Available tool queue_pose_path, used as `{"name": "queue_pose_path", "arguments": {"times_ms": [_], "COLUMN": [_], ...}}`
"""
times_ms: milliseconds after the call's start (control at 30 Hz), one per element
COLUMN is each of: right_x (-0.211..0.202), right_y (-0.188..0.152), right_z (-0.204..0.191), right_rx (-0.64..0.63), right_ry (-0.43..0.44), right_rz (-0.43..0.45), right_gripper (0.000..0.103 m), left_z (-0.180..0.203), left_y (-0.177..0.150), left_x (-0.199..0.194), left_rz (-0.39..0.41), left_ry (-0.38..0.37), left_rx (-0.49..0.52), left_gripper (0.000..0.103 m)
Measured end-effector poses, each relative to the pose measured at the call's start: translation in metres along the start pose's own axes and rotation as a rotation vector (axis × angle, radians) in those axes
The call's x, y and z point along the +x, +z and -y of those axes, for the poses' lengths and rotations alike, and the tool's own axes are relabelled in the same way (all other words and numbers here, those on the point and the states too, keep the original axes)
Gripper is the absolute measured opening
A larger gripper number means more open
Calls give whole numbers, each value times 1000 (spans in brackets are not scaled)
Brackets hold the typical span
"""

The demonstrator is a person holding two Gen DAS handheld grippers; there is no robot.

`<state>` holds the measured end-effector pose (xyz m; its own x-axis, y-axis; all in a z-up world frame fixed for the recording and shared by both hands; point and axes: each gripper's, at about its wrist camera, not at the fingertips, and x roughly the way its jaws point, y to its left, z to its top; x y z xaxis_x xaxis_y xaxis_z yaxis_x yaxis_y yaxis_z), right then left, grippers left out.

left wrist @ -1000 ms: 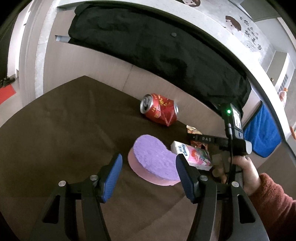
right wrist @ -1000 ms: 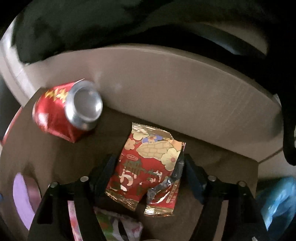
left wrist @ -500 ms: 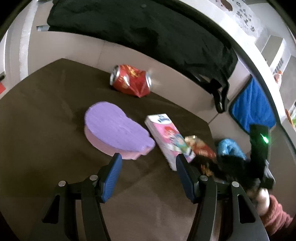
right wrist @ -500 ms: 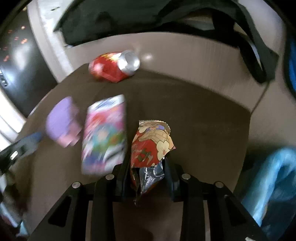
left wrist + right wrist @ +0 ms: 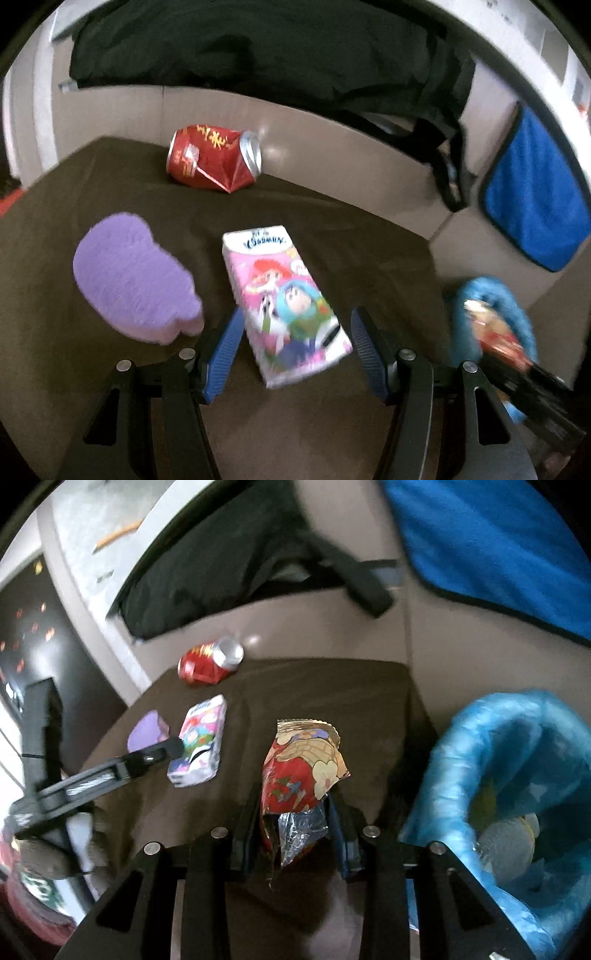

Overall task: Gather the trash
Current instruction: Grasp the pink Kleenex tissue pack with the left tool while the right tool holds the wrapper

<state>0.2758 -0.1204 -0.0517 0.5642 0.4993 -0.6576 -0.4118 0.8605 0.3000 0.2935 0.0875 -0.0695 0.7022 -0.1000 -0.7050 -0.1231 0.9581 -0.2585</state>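
Right wrist view: the right claw [image 5: 295,827] pinches a crumpled red snack wrapper [image 5: 301,771], its lower end hidden between the pads. Just right, a blue-lined trash bin [image 5: 491,746] is cut off by the frame. The left claw [image 5: 295,347] is spread around a pink tissue pack [image 5: 284,299] on the brown worktop [image 5: 92,387], not pressing it. Beyond lie a purple sponge [image 5: 133,288] and 1 dented red can [image 5: 212,158], slightly blurred.

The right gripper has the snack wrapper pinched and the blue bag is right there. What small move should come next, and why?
Probably carry the right gripper sideways until it is over the open blue bag, then release. The snack wrapper is clamped between its fingers and lifted off the brown table, and the bag's mouth gapes just beside it.
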Motion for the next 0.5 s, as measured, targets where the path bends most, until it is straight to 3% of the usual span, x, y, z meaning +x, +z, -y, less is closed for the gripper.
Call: {"name": "queue_pose_path", "arguments": {"times_ms": [233,500], "right_x": [-20,-25], "right_y": [-10,-15], "right_z": [26,36], "right_rx": [56,64], "right_ry": [28,40], "right_rz": [42,41], "right_gripper": [30,30], "left_z": [12,6], "left_y": [17,21], "left_x": [26,35], "left_rz": [-10,-33], "left_ry": [120,135], "left_rx": [-4,-35], "left_gripper": [61,61]}}
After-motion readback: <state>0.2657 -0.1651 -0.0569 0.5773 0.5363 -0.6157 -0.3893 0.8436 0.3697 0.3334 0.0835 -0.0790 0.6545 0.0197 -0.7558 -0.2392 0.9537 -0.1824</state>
